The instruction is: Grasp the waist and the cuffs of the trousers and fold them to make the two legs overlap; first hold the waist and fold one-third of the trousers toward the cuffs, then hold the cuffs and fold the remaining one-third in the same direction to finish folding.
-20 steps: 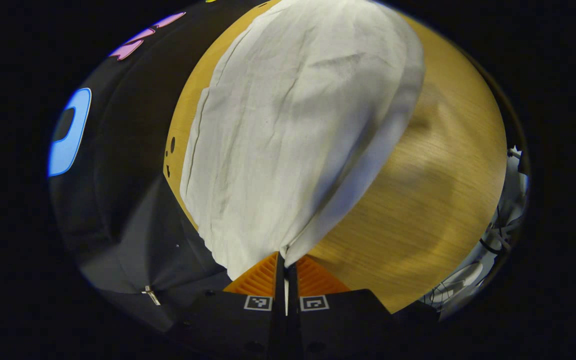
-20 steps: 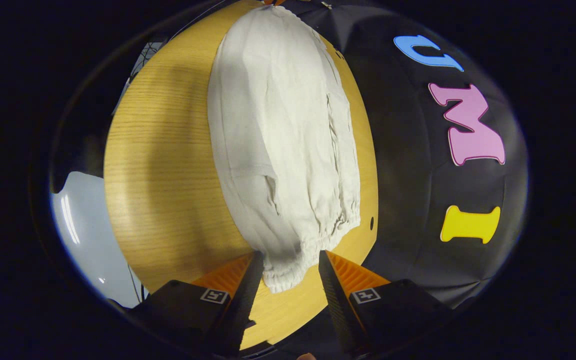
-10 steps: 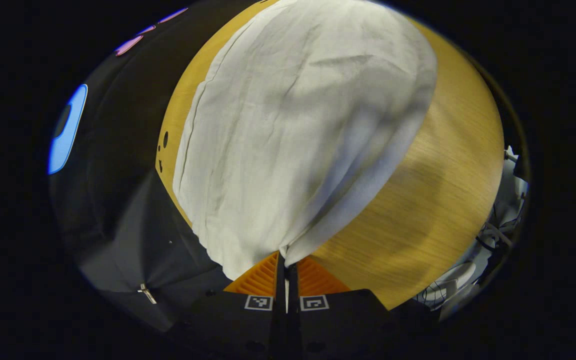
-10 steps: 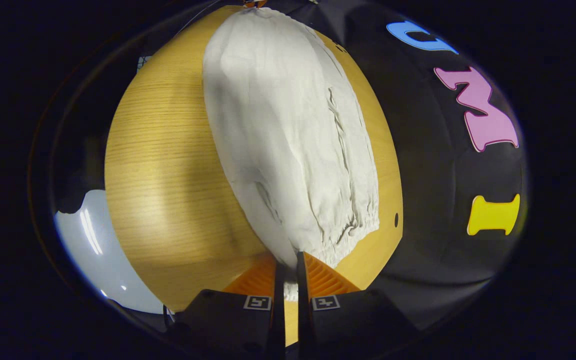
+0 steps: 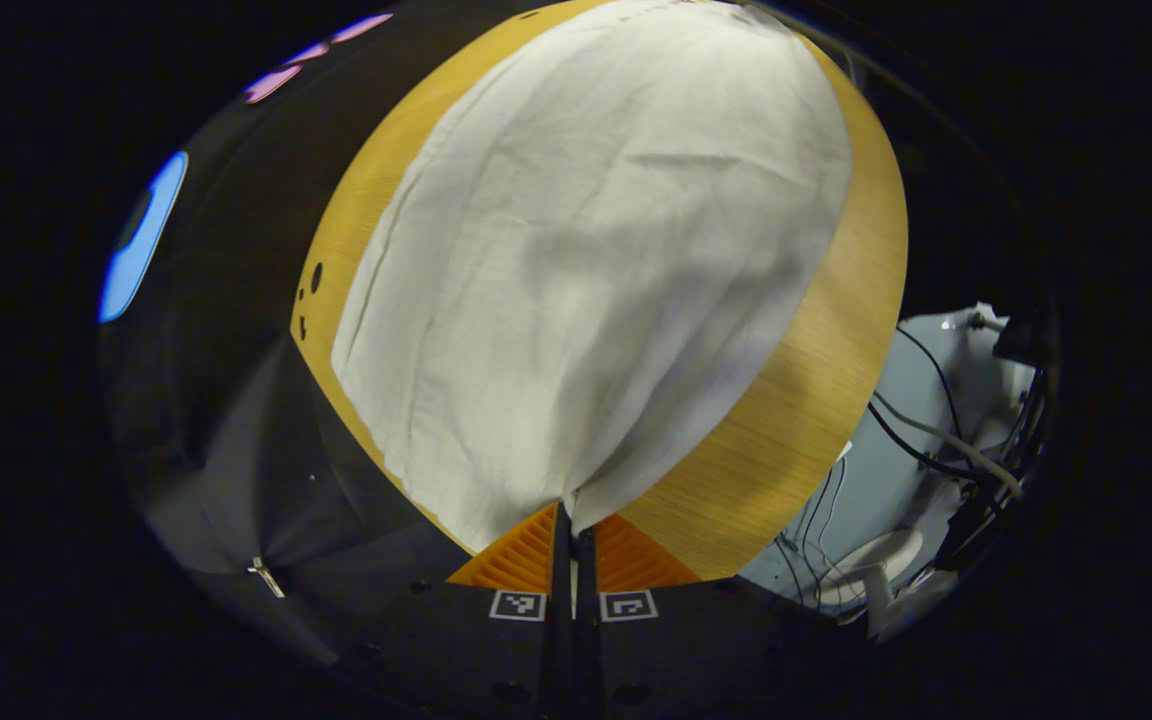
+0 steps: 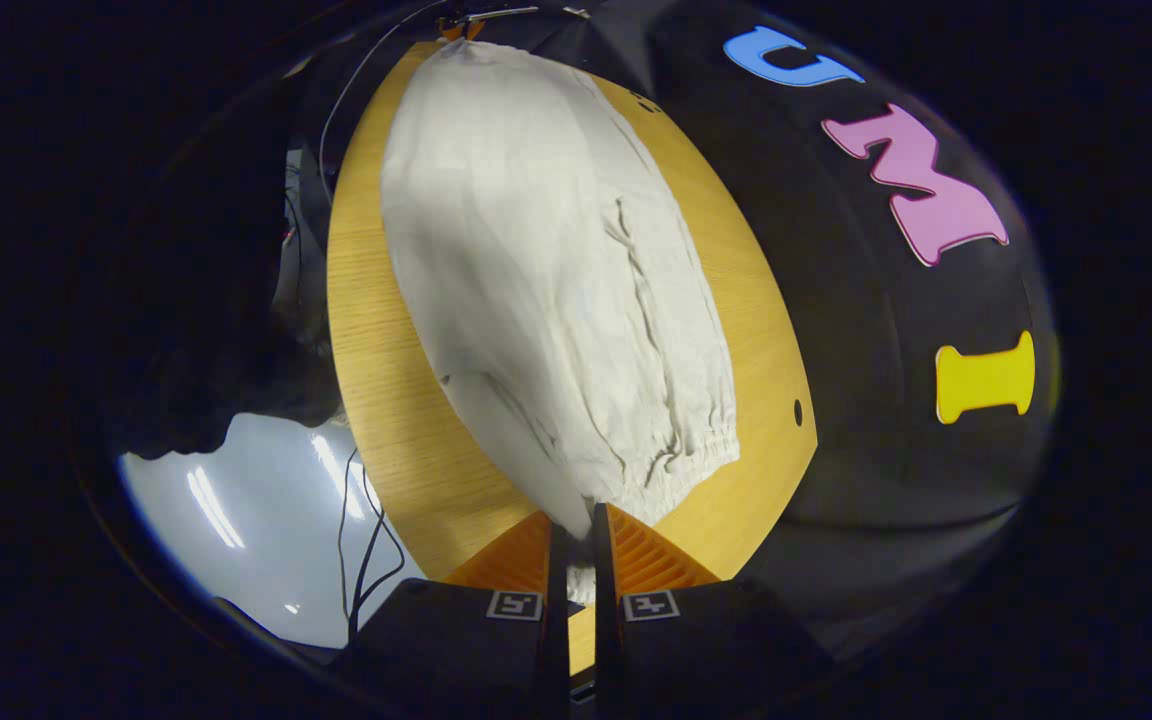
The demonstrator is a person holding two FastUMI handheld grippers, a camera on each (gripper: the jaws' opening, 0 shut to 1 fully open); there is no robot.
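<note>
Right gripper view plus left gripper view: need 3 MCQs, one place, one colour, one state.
1. Where do the off-white cloth trousers lie?
A. on the round wooden table
B. on the floor
C. in a basket

2. What colour are the trousers?
A. blue
B. off-white
C. black

3. How is the right gripper set?
A. wide open
B. shut on the trousers' elastic cuff end
C. apart from the cloth

Key: 1 A, wood shows around the cloth; 2 B, pale in both views; 3 B, fingers pinch cloth. The left gripper pinches cloth too.
</note>
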